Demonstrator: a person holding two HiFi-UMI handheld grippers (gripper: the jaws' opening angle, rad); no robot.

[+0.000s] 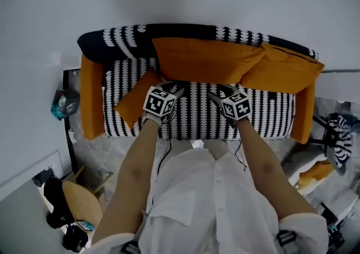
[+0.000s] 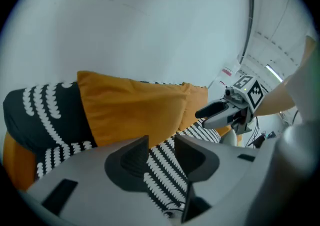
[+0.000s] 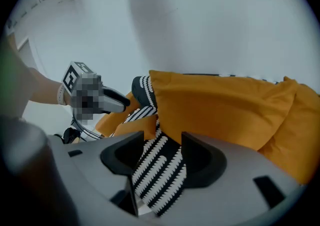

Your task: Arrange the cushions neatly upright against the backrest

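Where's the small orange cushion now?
Head view: the small cushion lies on the sofa seat, left of the left gripper, by the left end of the large cushion.

Forearms [image 1: 138, 163] extended, left hand-held gripper [image 1: 173, 90], right hand-held gripper [image 1: 216, 96] — both jaws apart

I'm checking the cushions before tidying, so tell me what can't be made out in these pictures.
- Small cushion: head view, the left tongs cover its right corner; flat or leaning, unclear.
- Sofa front edge: head view, hidden by the arms and shirt.
- Right cushion: right gripper view, cut off by the picture edge.
- Floor clutter: head view, too small to name.
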